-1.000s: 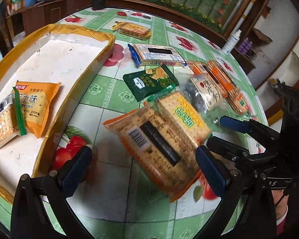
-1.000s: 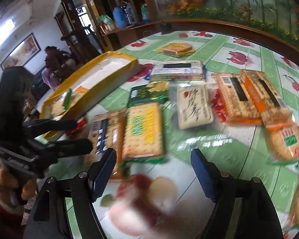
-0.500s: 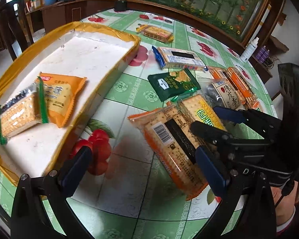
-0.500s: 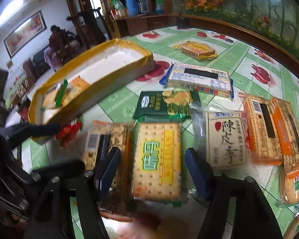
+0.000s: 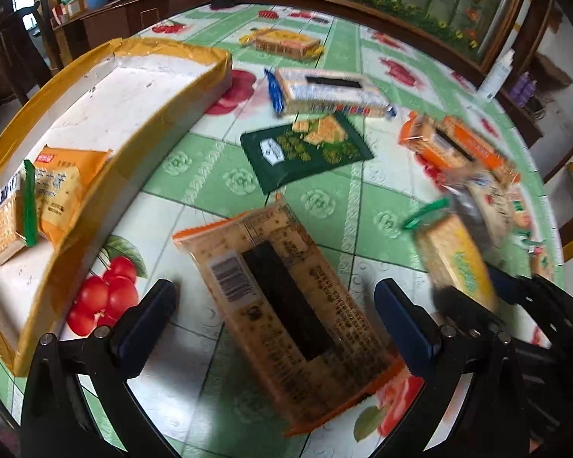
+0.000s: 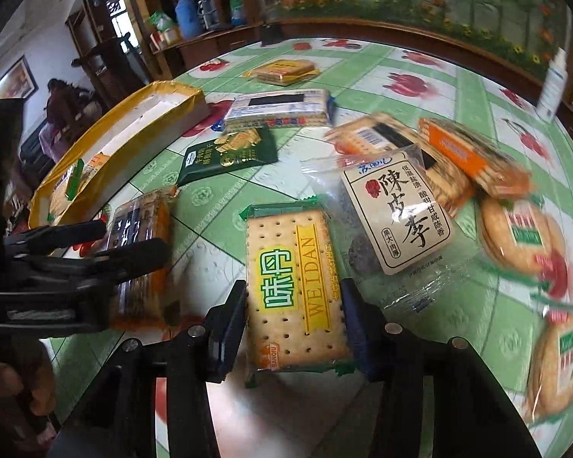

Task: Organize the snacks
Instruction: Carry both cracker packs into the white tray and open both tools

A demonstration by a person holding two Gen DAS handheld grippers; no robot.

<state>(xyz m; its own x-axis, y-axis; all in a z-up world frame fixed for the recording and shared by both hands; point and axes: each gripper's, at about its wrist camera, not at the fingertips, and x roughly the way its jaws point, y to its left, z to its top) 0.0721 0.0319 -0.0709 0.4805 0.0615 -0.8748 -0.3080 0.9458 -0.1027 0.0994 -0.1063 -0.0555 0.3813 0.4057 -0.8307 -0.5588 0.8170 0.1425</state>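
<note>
Green-and-yellow WEILDAN cracker pack (image 6: 296,286) is pinched at both long edges by the right gripper (image 6: 295,322) over the green-checked tablecloth (image 6: 217,198), with the orange-wrapped cracker pack (image 5: 286,316) lying between the spread left gripper (image 5: 275,315) fingers and the yellow-rimmed tray (image 5: 164,114) at ten o'clock.
</note>
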